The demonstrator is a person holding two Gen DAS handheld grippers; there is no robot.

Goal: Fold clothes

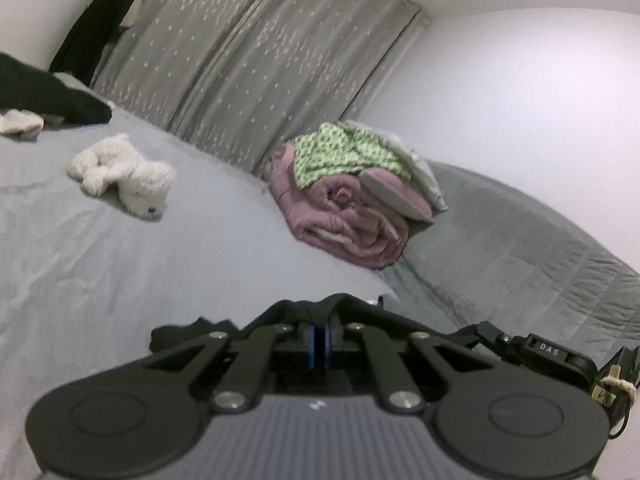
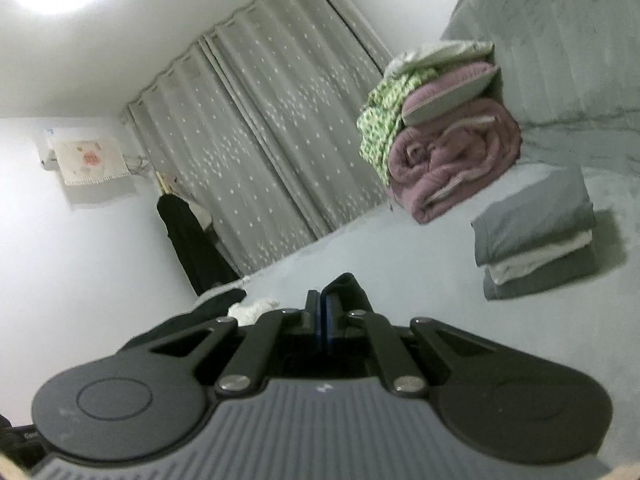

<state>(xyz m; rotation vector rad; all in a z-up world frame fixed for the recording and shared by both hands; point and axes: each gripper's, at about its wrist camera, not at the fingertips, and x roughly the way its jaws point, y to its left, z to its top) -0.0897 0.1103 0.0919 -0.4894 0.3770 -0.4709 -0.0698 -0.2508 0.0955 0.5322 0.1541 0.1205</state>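
Pressed together at the bottom of the left wrist view, the left tool (image 1: pixel 320 342) pinches a limp black fabric garment (image 1: pixel 304 310) whose bunched edge spills just past its blue-edged pads. Seen from the right wrist, the right tool (image 2: pixel 322 316) is likewise clamped on a fold of the same dark cloth, which juts up beside the pads. Both tools hang above the wide grey bed (image 1: pixel 120 248), so the garment seems to be held between them, most of it hidden below the cameras.

Doing this well likely means keeping both pinches firm, drawing the held edge taut and level, then lowering the cloth onto bare sheet so it lands flat, not crumpled. Thin, floppy fabric like this will sag and twist if one side leads.

A neat stack of folded grey and cream clothes (image 2: pixel 536 240) lies on the sheet. Farther back lie a rolled mauve fleece blanket (image 1: pixel 352 216) topped by green-patterned cloth (image 1: pixel 340 152), and a fluffy white plush toy (image 1: pixel 120 172).
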